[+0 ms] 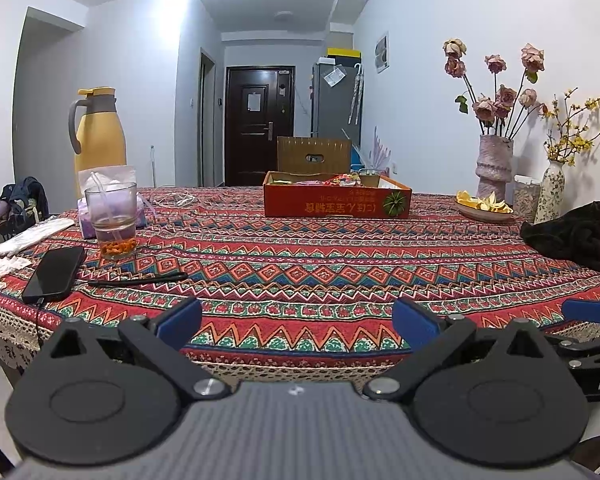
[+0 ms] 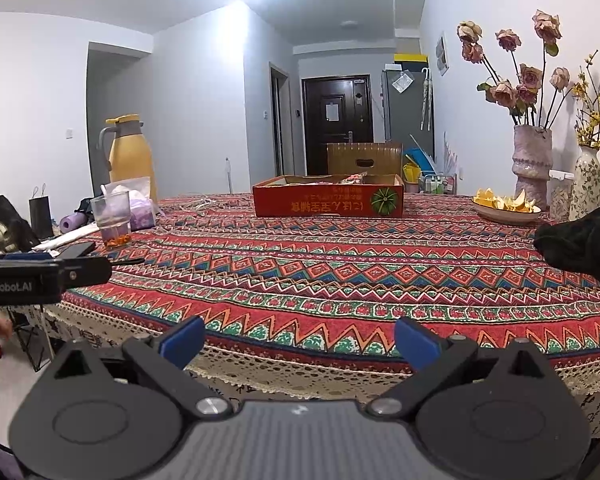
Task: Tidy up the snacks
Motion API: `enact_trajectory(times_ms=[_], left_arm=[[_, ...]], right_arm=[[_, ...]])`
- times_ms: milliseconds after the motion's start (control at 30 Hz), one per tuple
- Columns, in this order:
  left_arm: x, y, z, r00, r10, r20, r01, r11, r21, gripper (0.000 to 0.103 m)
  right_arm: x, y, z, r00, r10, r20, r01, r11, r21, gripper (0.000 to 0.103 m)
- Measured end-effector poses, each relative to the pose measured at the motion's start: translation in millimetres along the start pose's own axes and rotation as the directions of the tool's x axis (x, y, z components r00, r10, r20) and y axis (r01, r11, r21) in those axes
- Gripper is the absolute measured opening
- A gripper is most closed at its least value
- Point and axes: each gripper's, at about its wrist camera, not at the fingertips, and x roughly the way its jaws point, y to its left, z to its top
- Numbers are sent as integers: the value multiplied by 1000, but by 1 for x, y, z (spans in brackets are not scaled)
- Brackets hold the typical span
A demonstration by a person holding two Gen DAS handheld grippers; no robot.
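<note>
A shallow orange cardboard box (image 1: 336, 202) (image 2: 328, 201) with snack packets (image 1: 342, 179) (image 2: 352, 178) inside sits at the far middle of the patterned table (image 1: 300, 264) (image 2: 320, 272). My left gripper (image 1: 298, 322) hovers at the table's near edge, open, with nothing between its blue pads. My right gripper (image 2: 300, 340) is also open and empty, just off the near edge, far from the box. The right gripper's finger shows at the right edge of the left wrist view, and the left gripper's body (image 2: 40, 276) at the left of the right wrist view.
A glass with a straw (image 1: 114, 220), a tissue pack (image 1: 108, 196), a yellow thermos jug (image 1: 98, 136), a black phone (image 1: 54, 274) and a black pen (image 1: 138, 280) lie at the left. A peel dish (image 1: 484, 206), two flower vases (image 1: 494, 164) and a black cloth (image 1: 572, 240) are at the right.
</note>
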Motion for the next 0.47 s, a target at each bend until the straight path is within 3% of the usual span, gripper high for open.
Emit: enact_trajectory(times_ms=[467], left_arm=[[-1, -2, 2, 1000, 4, 11, -4, 1000, 5, 103]], right_arm=[[1, 0, 1, 1000, 4, -1, -4, 1000, 0, 101]])
